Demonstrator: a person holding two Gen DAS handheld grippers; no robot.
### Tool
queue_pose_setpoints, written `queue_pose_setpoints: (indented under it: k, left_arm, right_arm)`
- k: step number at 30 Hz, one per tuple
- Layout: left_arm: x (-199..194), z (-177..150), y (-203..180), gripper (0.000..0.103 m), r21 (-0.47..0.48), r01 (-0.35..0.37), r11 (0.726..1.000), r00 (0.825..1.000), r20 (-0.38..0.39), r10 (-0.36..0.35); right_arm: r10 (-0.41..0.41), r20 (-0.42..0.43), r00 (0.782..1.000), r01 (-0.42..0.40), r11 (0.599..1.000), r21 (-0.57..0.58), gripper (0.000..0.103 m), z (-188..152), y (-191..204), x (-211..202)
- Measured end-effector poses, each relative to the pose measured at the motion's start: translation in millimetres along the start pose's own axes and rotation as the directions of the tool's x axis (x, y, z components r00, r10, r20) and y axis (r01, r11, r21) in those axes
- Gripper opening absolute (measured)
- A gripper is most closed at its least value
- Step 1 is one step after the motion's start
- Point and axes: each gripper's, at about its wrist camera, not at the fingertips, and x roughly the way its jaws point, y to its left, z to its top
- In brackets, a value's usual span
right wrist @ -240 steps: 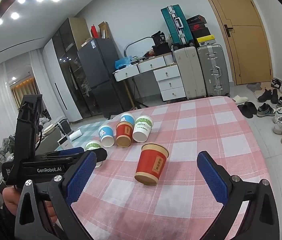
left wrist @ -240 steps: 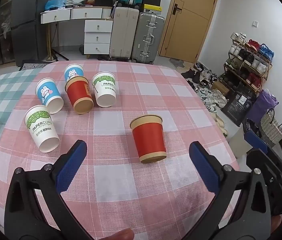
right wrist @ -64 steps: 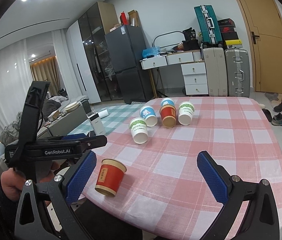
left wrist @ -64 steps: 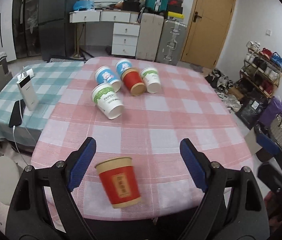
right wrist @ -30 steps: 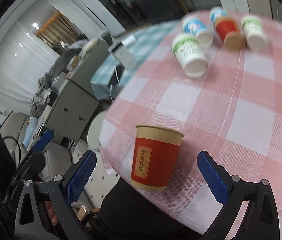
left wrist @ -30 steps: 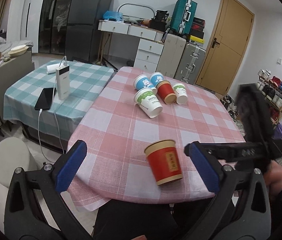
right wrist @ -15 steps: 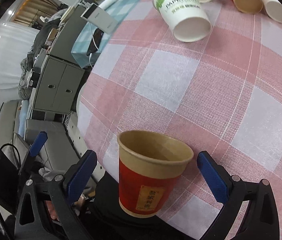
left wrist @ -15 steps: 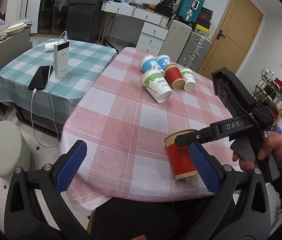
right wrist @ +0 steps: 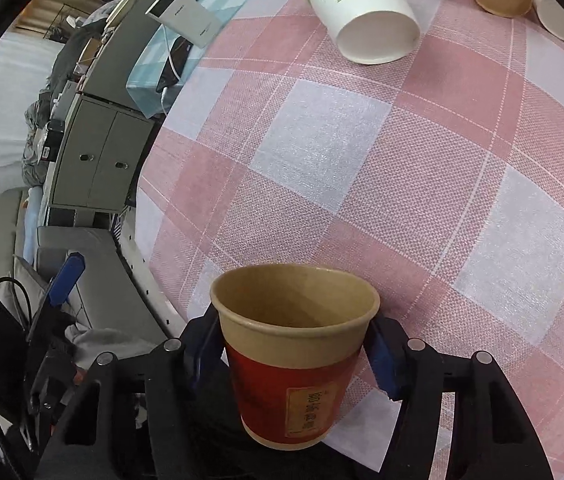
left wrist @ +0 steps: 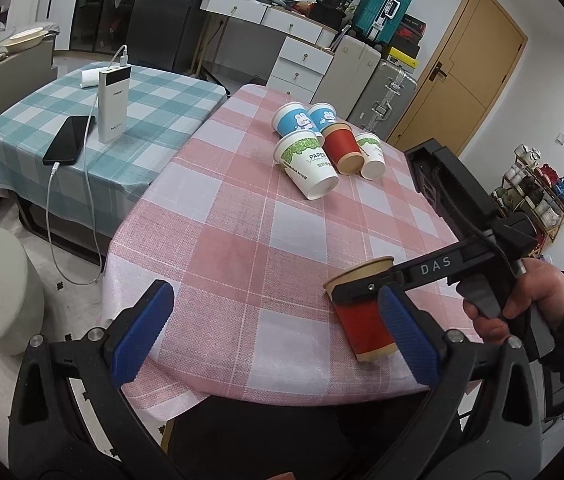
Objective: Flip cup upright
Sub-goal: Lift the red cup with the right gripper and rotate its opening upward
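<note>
we see the red paper cup (right wrist: 294,364) standing mouth-up at the near edge of the bench (left wrist: 242,216), close to its near right corner, on the pink checked cloth. our right gripper (right wrist: 294,354) has its fingers (right wrist: 382,356) closed narrow around the cup's kraft-coloured rim band, one blue pad pressed on each side. in the left wrist view the same cup (left wrist: 362,320) shows partly behind the right gripper's black arm, and a hand (left wrist: 522,300) holds that gripper's handle. our left gripper (left wrist: 278,340) hangs off the near edge with its fingers (left wrist: 142,336) spread wide and holding nothing.

toward the far edge of the bench five more cups lie on their sides in a cluster: a white papercup with green print (left wrist: 306,164), a second red cup (left wrist: 342,148), another white-and-green cup (left wrist: 370,154) and two blue rabbit cups (left wrist: 294,120). on the teal checked table to the left, a white power bank (left wrist: 112,106) stands upright beside a black phone (left wrist: 64,140).
</note>
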Motion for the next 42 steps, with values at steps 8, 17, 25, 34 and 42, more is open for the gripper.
queue_pose_setpoints:
  k: [8,17,25,34,42]
  left_arm:
    - [10.6,3.8,-17.2,0.102,0.038,-0.002,0.999,1.0,-0.021,0.002]
    - [47.7,35.8,-82.2,0.102,0.158,0.031,0.987,0.999,-0.018,-0.028]
    - [92.2,68.1,-153.4,0.102,0.227,0.082,0.97,0.997,-0.024,-0.079]
    - [168.3,81.3,-211.3,0.102,0.248,0.128,0.96,0.991,-0.068,-0.115]
    - [226.7,74.2,-225.7,0.102,0.249,0.124,0.961,0.989,-0.105,-0.101]
  right_arm:
    - [0.058,0.193,0.98,-0.064,0.998,0.024,0.063,-19.7,-25.1,-57.9]
    - [0.002,0.492,0.87,-0.031,0.998,0.052,0.063,-70.3,-81.8,-144.1]
    - [-0.162,0.756,0.634,0.131,0.986,0.101,0.063,-115.3,-118.0,-203.2]
    - [-0.323,0.889,0.325,0.361,0.911,0.199,0.063,-132.3,-129.3,-196.3]
    - [-0.344,0.889,0.301,0.225,0.932,0.285,0.063,-115.2,-174.6,-167.9]
